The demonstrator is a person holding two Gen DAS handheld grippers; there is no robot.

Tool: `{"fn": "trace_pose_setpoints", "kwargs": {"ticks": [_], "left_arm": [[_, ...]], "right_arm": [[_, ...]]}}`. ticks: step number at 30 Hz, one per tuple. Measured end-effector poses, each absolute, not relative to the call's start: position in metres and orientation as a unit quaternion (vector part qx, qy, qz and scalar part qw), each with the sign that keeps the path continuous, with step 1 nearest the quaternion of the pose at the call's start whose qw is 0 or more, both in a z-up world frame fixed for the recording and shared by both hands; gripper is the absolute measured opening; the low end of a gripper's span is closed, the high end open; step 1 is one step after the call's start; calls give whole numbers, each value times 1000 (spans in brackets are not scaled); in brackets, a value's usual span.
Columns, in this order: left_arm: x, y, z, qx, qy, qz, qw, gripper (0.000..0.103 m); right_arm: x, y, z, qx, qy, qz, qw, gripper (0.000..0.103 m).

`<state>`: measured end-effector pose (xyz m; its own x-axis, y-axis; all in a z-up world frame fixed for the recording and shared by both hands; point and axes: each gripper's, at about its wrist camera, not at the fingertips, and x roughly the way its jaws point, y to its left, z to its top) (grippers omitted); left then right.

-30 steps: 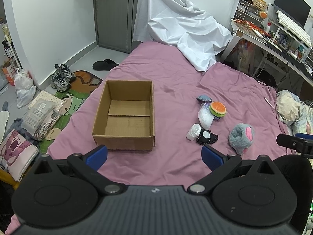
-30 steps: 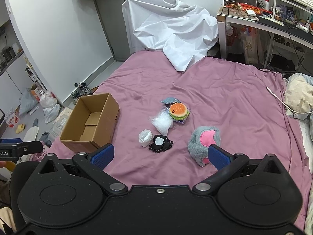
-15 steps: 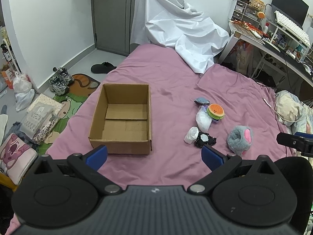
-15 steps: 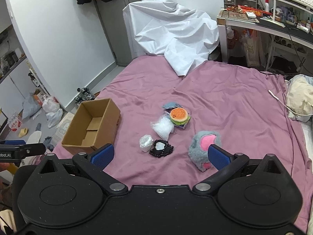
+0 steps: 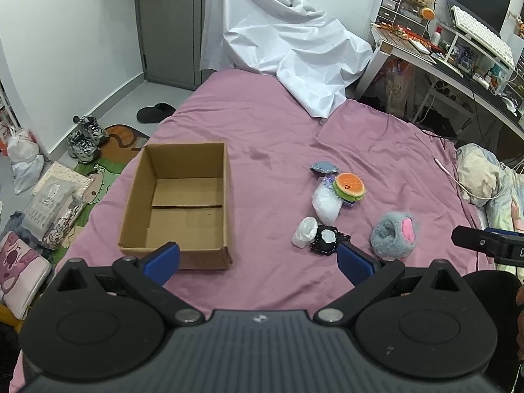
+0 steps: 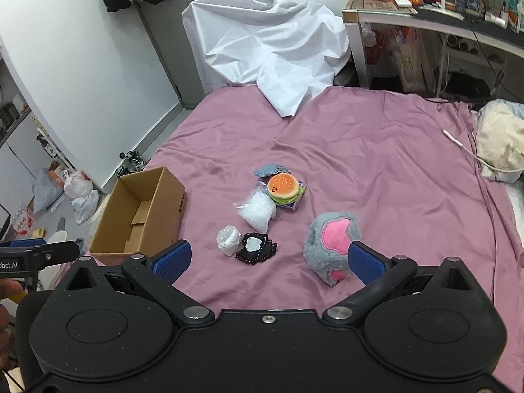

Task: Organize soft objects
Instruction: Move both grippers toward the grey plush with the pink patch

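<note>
Cardboard box [image 5: 183, 203] empty; both grippers spread, holding nothing.

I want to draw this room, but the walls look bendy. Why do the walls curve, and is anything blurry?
Left wrist view: the fisheye lens bows the wall and darkens the corners; the cardboard box and burger toy look sharp. Right wrist view: the same bend on the wall; even light, soft shadows, the furry toy clear.
</note>
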<state>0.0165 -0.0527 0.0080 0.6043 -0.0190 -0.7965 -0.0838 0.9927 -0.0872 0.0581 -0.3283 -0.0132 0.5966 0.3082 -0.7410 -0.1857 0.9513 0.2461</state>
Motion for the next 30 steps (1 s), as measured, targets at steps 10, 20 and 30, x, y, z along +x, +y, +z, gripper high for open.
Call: {"fn": "trace_pose_setpoints", "kwargs": {"ticks": [10,20,30], "left_arm": [[41,-72,-2,-69,446,18,892,101],[64,-90,-17,-67,455,20,888,100],[88,-103,-43,-74,474,23,877,99]], "right_arm": [[78,-355,-29,123,435,98,887,103],[109,-363,-50,161,452,59,875,103],[140,-367,-77,202,482,18,852,103]]}}
